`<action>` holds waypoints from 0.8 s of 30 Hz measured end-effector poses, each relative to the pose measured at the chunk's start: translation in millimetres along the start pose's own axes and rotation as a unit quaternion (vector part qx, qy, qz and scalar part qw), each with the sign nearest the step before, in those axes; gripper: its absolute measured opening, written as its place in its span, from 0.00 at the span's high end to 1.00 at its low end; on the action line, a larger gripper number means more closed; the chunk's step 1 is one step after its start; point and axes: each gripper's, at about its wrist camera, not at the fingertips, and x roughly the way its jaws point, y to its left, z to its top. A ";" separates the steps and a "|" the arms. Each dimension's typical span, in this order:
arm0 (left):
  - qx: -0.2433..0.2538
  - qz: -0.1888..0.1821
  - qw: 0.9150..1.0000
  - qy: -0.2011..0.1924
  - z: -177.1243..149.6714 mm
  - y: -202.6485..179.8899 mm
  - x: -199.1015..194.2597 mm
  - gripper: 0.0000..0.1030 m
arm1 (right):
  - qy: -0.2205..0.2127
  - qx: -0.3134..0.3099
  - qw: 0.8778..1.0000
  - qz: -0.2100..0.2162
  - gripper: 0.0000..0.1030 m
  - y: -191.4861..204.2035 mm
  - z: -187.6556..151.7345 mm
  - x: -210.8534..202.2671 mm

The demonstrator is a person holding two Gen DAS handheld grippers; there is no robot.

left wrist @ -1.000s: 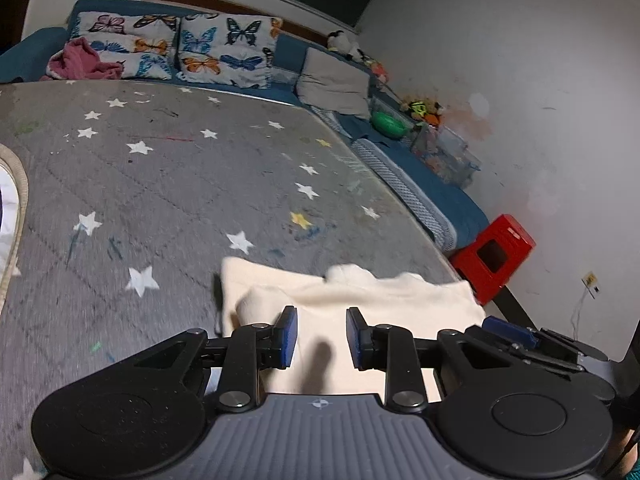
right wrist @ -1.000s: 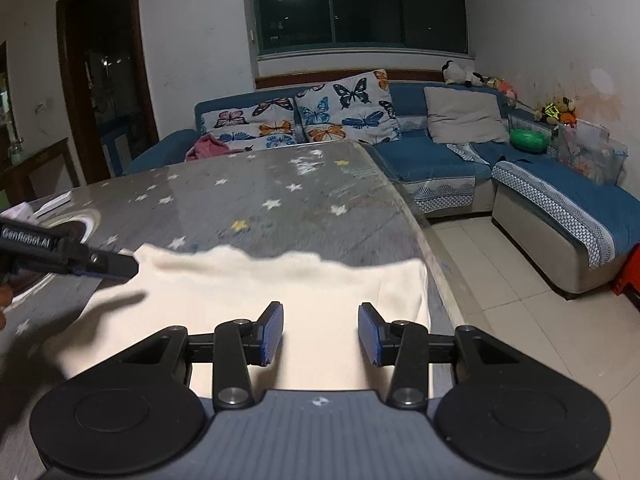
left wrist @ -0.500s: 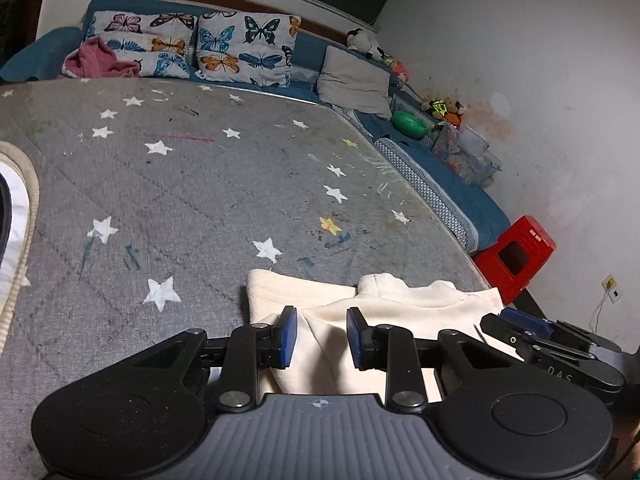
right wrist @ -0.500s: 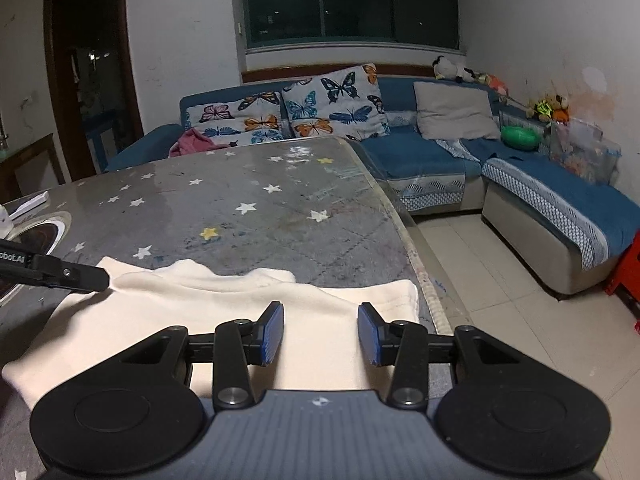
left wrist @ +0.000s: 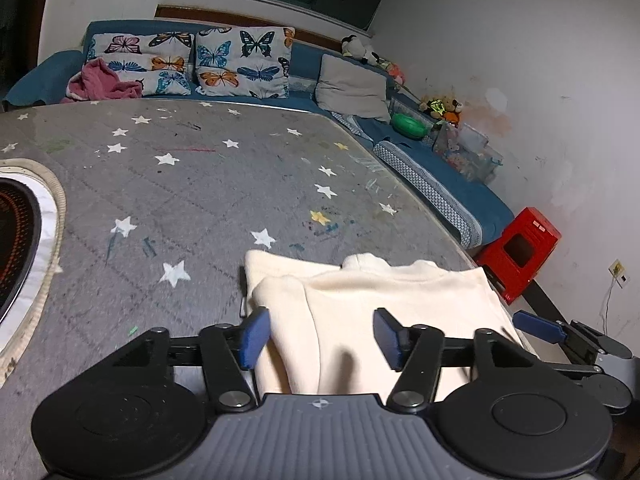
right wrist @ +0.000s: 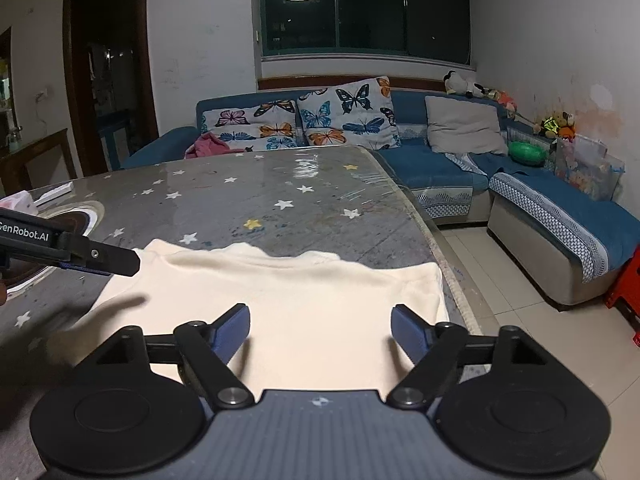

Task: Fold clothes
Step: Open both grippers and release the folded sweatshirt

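A cream garment [left wrist: 380, 304] lies folded on the grey star-patterned table [left wrist: 180, 200], near its right edge. My left gripper [left wrist: 320, 334] hovers over the garment's left part. Its jaws are opening, and the pads stand apart from the cloth that shows between them. In the right wrist view the same garment [right wrist: 304, 300] spreads flat below my right gripper [right wrist: 322, 330]. Its jaws are opening wide too, with nothing pinched. The left gripper [right wrist: 96, 258] reaches in from the left by the garment's far corner. The right gripper [left wrist: 536, 326] shows at the right of the left wrist view.
A round inset burner [left wrist: 24, 240] sits in the table at the left. A blue corner sofa [right wrist: 440, 176] with butterfly cushions wraps the far and right sides. A red stool [left wrist: 520, 252] stands on the floor beyond the table's right edge [right wrist: 448, 272].
The garment came down from a lifted hang to lie flat on the table. Both grippers' jaws have spread wide and let go of the cloth.
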 end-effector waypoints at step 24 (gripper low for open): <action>0.052 0.009 0.998 -0.040 -37.9 -9.4 -54.8 0.00 | -0.002 -0.012 1.000 -0.001 0.00 38.6 -29.6 -41.6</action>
